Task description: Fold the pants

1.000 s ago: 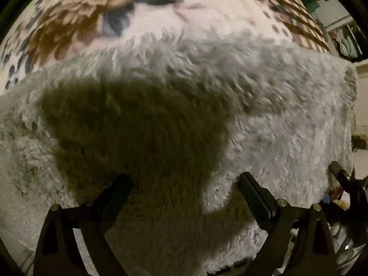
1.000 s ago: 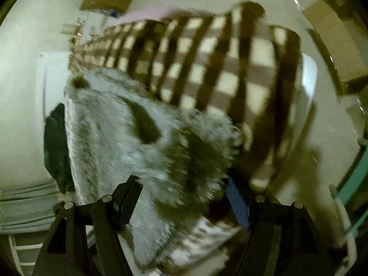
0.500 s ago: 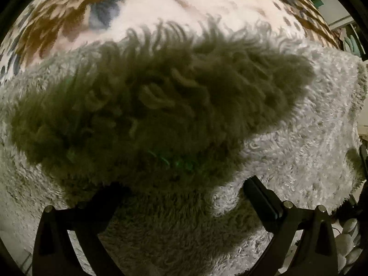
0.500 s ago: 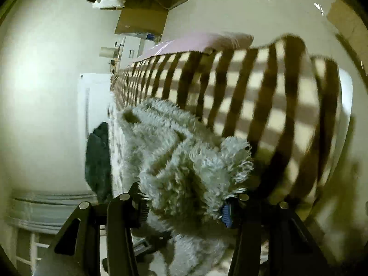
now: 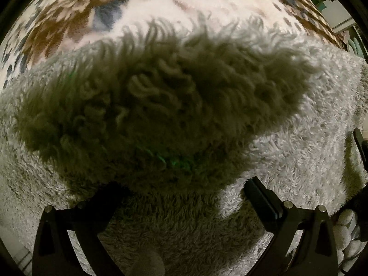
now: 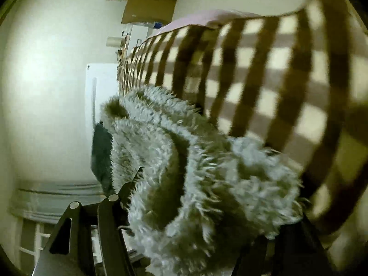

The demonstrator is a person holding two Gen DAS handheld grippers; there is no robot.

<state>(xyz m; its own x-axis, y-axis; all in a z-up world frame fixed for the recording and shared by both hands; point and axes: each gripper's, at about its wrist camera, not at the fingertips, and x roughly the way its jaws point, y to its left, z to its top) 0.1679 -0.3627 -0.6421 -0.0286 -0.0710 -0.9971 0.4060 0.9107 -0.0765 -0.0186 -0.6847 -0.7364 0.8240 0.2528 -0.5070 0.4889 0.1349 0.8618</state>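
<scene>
Item: grey shaggy pants (image 5: 299,151), spread across a floral blanket (image 5: 96,16); a raised flap of the same pile hangs in shadow over the flat layer. Left gripper (image 5: 181,197): fingers wide apart, resting over the pile, clamped on nothing visible. Right gripper (image 6: 207,218): a thick bunch of the pants sits between its fingers, the right finger hidden by fur, so a firm clamp cannot be confirmed. Behind the bunch, a brown checked blanket (image 6: 276,92) drapes off the bed edge. Progress, judged: a fold is under way, the lifted portion not yet laid flat; smoothing remains.
</scene>
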